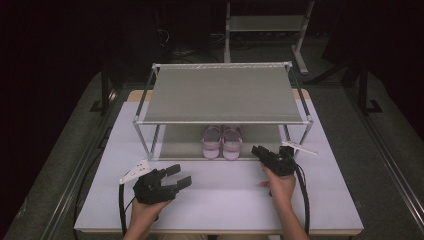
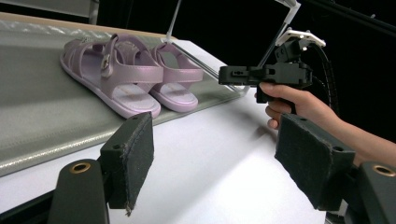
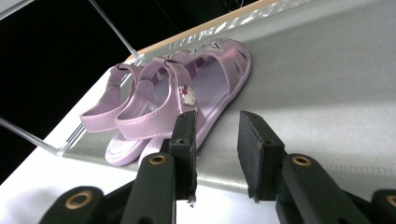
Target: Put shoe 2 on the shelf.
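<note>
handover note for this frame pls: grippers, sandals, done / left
Left gripper: open, nothing between the fingers, resting on the table in front of the rack.
Right gripper: fingers apart, empty, just off the rack's lower shelf.
Pink sandals: paired side by side on the lower shelf, heels toward the person.
Done: sandals shelved, apparently.
Left: probably just back the right gripper away.

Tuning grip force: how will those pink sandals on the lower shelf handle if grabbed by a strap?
The pink sandals look small and thin-soled, so probably light. The glossy straps may be slippery and flex under the tongs. Flat soles: unlikely to roll.
</note>
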{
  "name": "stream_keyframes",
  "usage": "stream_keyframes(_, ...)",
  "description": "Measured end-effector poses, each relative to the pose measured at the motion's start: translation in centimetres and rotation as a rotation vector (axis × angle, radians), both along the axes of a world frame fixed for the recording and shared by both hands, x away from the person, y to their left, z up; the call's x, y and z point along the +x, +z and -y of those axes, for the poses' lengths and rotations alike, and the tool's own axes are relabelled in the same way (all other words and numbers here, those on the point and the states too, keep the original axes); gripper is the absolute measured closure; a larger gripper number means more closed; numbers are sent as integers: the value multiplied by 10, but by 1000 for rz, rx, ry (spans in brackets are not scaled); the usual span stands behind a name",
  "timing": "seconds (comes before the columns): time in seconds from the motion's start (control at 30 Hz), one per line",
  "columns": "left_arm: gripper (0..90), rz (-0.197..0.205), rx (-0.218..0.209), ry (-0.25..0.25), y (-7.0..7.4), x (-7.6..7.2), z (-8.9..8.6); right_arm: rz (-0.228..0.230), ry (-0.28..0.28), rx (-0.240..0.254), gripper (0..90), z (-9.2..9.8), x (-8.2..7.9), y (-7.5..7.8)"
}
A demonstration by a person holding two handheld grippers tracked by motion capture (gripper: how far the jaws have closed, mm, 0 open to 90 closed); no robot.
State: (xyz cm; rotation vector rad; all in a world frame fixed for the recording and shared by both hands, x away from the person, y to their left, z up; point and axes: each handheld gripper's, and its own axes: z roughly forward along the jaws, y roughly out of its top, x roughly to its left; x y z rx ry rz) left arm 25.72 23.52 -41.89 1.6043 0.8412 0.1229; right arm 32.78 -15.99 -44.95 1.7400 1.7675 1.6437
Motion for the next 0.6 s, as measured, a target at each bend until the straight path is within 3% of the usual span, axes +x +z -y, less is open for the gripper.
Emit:
stream_keyframes(0.33,276,9,17,-10,0,-1,3,-25,10,-7,624,11,-12,2)
stream_keyframes(0.6,276,16,26,-10,0,-1,3,-37,33,-49,584,20,-19,3)
